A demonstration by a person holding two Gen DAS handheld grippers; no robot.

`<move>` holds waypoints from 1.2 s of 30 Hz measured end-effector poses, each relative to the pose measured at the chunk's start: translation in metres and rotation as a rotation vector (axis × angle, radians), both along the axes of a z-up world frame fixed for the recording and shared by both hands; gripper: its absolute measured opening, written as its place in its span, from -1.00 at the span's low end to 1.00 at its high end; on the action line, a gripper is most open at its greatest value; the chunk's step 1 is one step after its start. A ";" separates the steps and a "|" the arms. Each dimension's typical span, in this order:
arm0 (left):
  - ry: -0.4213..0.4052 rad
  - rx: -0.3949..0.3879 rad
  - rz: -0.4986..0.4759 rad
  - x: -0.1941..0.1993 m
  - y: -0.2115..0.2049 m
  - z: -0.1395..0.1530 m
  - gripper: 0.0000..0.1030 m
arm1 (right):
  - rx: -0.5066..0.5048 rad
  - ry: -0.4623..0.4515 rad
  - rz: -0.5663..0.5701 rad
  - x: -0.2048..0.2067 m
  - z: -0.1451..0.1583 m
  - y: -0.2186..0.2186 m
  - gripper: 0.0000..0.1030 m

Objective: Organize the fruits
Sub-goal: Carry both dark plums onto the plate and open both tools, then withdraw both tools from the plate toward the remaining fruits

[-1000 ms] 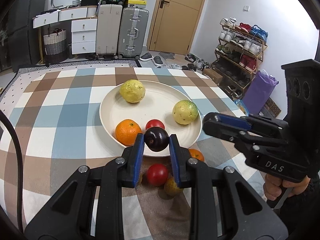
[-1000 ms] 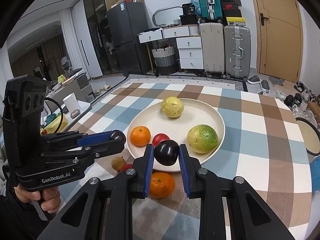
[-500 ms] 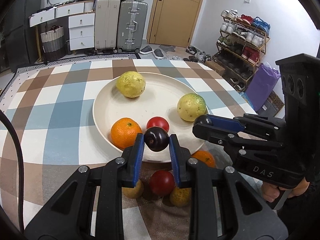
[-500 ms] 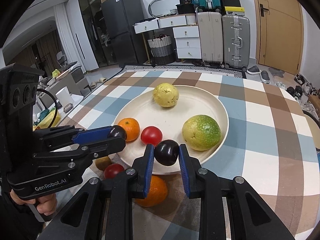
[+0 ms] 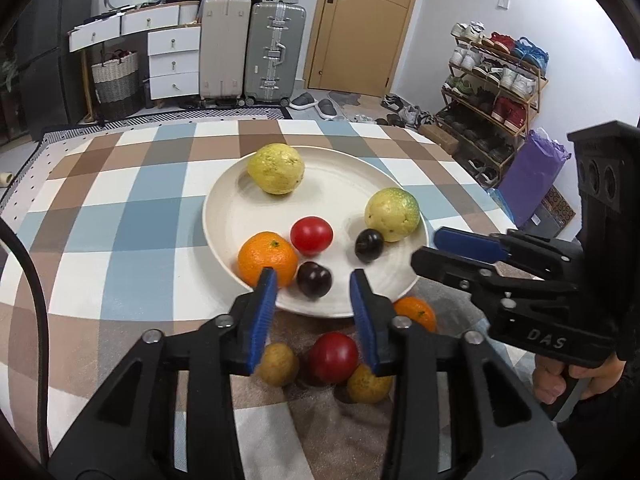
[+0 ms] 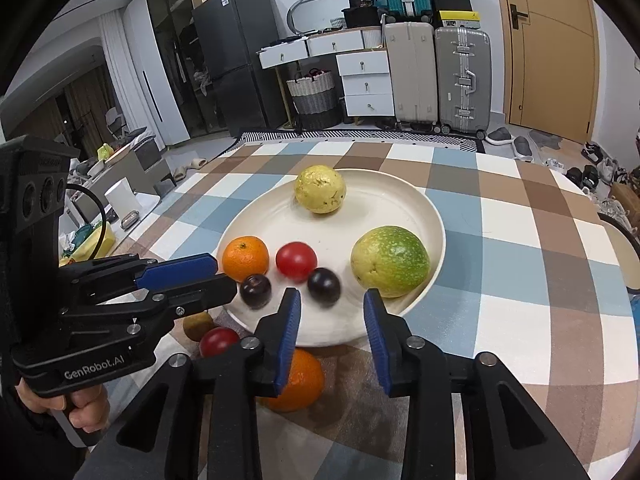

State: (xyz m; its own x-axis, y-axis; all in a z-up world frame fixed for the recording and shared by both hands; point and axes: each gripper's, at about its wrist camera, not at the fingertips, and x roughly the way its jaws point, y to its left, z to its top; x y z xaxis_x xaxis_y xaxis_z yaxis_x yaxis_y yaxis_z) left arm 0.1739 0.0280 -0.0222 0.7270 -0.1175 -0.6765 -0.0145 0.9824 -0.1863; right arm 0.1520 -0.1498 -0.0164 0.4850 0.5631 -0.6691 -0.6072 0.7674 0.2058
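On the plate [image 5: 224, 216] — six fruits, two dark plums [image 5: 314, 279]; both hand-held grippers [image 5: 313, 300] opening, empty.

"DAS" on right tongs [image 5: 466, 246]; "GenRobot.AI" on left tongs [image 6: 208, 276].

A lived-in home: suitcases [image 5: 252, 52], a shoe rack [image 5: 496, 80], fridge [image 6: 236, 64] and checked-cloth table [image 5: 120, 216].

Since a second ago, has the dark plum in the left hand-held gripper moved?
Yes. The dark round plum has dropped from between the opening pads of the left hand-held gripper onto the white round plate, beside the orange mandarin.
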 end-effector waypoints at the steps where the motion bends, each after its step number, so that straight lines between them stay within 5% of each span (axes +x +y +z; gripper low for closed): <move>1: -0.001 0.002 0.006 -0.003 0.001 0.000 -0.10 | 0.006 0.005 -0.003 -0.002 0.001 -0.003 -0.13; 7: -0.026 0.013 0.037 -0.023 0.006 0.006 0.61 | 0.016 -0.001 -0.022 -0.015 0.004 -0.016 0.48; 13: -0.021 0.017 0.055 -0.033 0.011 0.009 0.68 | 0.032 -0.007 -0.071 -0.020 0.004 -0.025 1.00; 18: -0.020 0.006 0.065 -0.036 0.013 0.008 0.98 | 0.026 -0.028 -0.067 -0.024 0.003 -0.026 1.00; 36: 0.005 0.041 0.078 -0.044 0.024 -0.008 0.98 | -0.016 0.043 -0.031 -0.025 -0.012 -0.015 1.00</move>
State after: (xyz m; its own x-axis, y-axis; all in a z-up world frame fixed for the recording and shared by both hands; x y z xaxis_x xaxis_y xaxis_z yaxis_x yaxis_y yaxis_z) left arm 0.1299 0.0518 -0.0302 0.7291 -0.0334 -0.6836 -0.0917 0.9850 -0.1460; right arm 0.1269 -0.1644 -0.0285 0.4727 0.5370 -0.6988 -0.5735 0.7895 0.2187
